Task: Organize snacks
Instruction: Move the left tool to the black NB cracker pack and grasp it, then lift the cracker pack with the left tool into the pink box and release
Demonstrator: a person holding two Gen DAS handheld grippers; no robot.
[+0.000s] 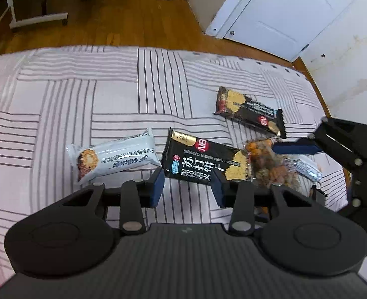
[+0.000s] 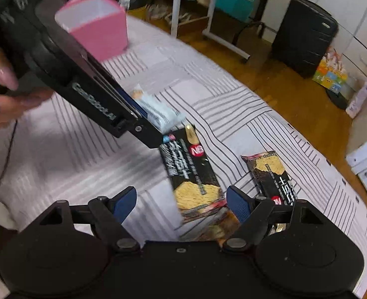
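Note:
Several snack packs lie on a striped bed cover (image 1: 88, 104). A black cracker pack (image 1: 203, 160) lies just ahead of my left gripper (image 1: 187, 186), which is open, its pads not pressing on the pack's near edge. Left of it lies a light blue biscuit pack (image 1: 113, 158). A second black cracker pack (image 1: 249, 111) lies farther back. A clear bag of mixed nuts (image 1: 270, 167) rests at the right, under one blue finger (image 1: 295, 148) of my right gripper. My right gripper (image 2: 181, 201) is open wide, low over the first black pack (image 2: 190, 172) and the clear bag (image 2: 218, 226).
A pink open box (image 2: 101, 27) stands on the bed behind the left gripper (image 2: 153, 137), which a hand (image 2: 1, 92) holds. A small silver wrapper (image 1: 308, 170) lies by the nuts. Beyond the bed edge are wood floor, a black suitcase (image 2: 305, 35) and white doors (image 1: 283, 12).

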